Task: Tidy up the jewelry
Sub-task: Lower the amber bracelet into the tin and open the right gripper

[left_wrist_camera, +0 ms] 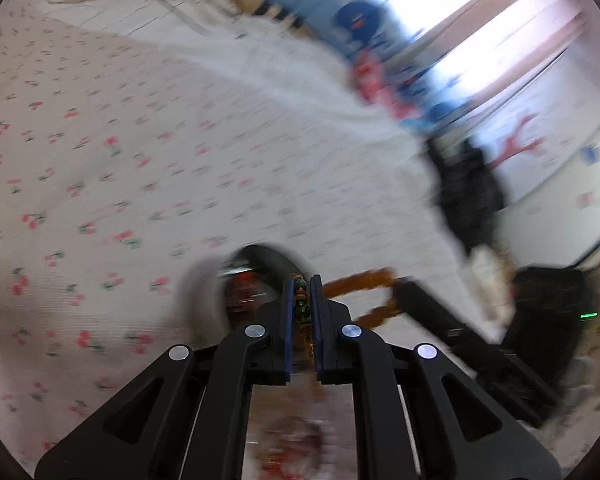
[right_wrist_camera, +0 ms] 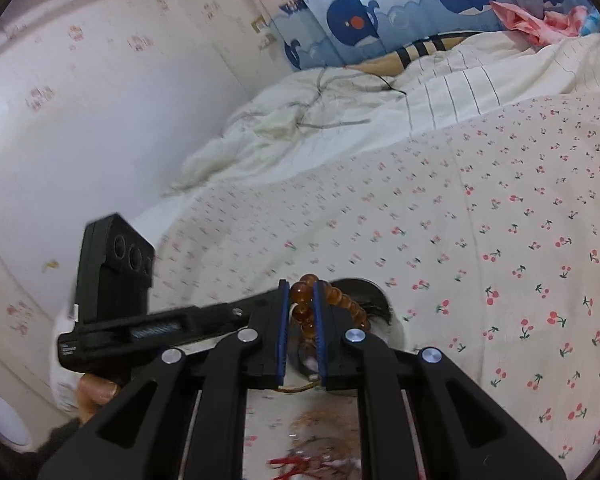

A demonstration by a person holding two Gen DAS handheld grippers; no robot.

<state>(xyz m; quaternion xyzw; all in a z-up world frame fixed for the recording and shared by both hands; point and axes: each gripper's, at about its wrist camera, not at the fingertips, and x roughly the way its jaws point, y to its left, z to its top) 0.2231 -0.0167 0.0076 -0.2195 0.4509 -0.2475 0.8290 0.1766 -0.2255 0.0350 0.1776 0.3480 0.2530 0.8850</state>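
My right gripper (right_wrist_camera: 301,294) is shut on an amber bead bracelet (right_wrist_camera: 342,299), which loops to the right of the fingers above a round dark bowl (right_wrist_camera: 374,306) on the cherry-print bedsheet (right_wrist_camera: 500,240). My left gripper (left_wrist_camera: 302,296) is shut on a small string of green and red beads (left_wrist_camera: 301,303), just over the same round bowl (left_wrist_camera: 260,276). The left wrist view is blurred by motion. In it the right gripper's body (left_wrist_camera: 460,332) and the amber bracelet (left_wrist_camera: 360,284) show at lower right. The left gripper's body (right_wrist_camera: 116,292) shows at left in the right wrist view.
A rumpled white duvet (right_wrist_camera: 300,120) lies at the head of the bed. A whale-print curtain (right_wrist_camera: 380,12) hangs behind it. A white wall (right_wrist_camera: 80,100) runs along the bed's left side. Loose red and brown jewelry (right_wrist_camera: 320,440) lies blurred below the right gripper.
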